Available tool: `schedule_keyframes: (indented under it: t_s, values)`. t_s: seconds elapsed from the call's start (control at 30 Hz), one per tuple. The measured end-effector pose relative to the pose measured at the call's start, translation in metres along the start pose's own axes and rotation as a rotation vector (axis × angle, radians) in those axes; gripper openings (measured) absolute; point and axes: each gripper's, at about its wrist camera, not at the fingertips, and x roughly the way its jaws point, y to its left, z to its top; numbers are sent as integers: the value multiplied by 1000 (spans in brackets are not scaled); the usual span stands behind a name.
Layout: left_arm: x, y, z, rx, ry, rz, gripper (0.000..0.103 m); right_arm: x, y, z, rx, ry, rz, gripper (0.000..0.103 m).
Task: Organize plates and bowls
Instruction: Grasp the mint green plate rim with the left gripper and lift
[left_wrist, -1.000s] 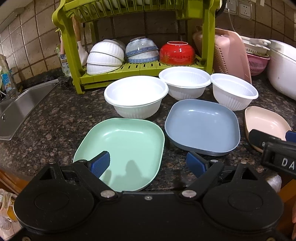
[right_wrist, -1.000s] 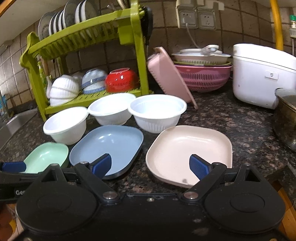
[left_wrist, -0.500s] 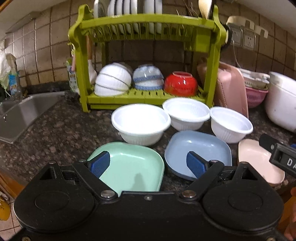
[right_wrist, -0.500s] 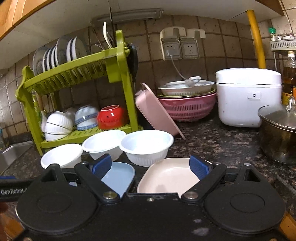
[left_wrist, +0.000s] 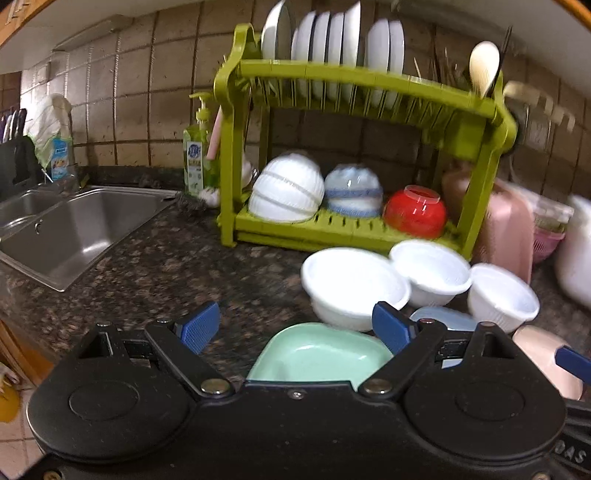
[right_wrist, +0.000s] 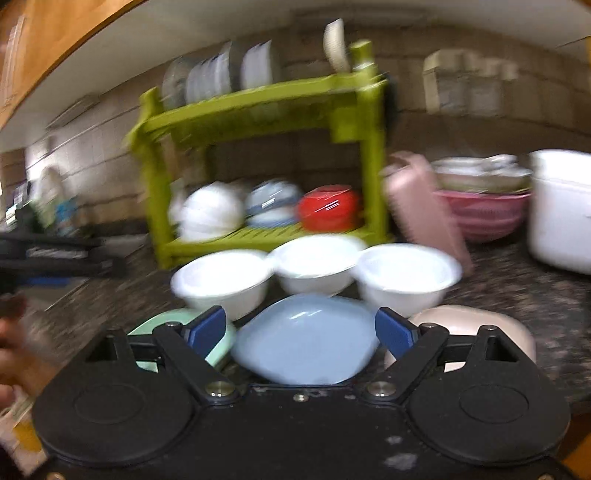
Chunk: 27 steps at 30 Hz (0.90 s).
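Three square plates lie along the counter's front: green plate (left_wrist: 317, 354) (right_wrist: 173, 321), blue plate (right_wrist: 303, 339) (left_wrist: 443, 317) and pink plate (right_wrist: 476, 325) (left_wrist: 543, 350). Behind them stand three white bowls (left_wrist: 351, 284) (right_wrist: 221, 280), side by side. My left gripper (left_wrist: 295, 326) is open and empty, held above the counter's front with the green plate just under its right finger. My right gripper (right_wrist: 301, 328) is open and empty, raised in front of the blue plate. The green dish rack (left_wrist: 369, 77) (right_wrist: 258, 107) holds upright white plates on top and overturned bowls below.
A steel sink (left_wrist: 70, 229) is sunk into the counter at the left, with a soap bottle (left_wrist: 197, 155) beside the rack. A pink board (right_wrist: 424, 214), a pink colander (right_wrist: 484, 218) and a white cooker (right_wrist: 561, 206) stand at the right. A hand (right_wrist: 11, 350) shows at the right wrist view's left edge.
Both grippers have pulled back and tilted up, then swung left; the sink has come into the left view and the blue plate now sits between the right fingers. Nothing was gripped.
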Motion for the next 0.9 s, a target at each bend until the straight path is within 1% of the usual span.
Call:
schedule_keyframes:
  t_s: [0.07,0.13,0.17,0.23,0.27,0.4,0.47,0.53,0.67,0.8,0.9]
  values:
    - [4,4,0,38,25,13,89,3,9,-2,-26,33,40,91]
    - [8,9,0,70,33,31,89,7,18,-3,-46,88,108,80]
    - [10,12,0,78,35,41,88,10,21,-4,-46,117,132,78]
    - [15,18,-1,87,51,44,86,15,26,-6,-29,174,165,76]
    - [18,21,-1,88,67,41,83,18,29,-6,-15,203,183,76]
    - [38,30,4,89,158,6,83,35,41,-1,26,284,235,76]
    - [47,31,7,95,190,14,80,41,44,1,57,299,243,76]
    - [50,33,9,99,198,14,78,46,44,4,88,314,253,76]
    - [52,39,8,86,198,-7,78,54,43,-1,129,354,274,76]
    - [60,42,1,84,249,-35,78,57,46,-6,110,350,228,75]
    - [64,45,-4,78,271,-32,78,59,46,-7,104,349,207,70]
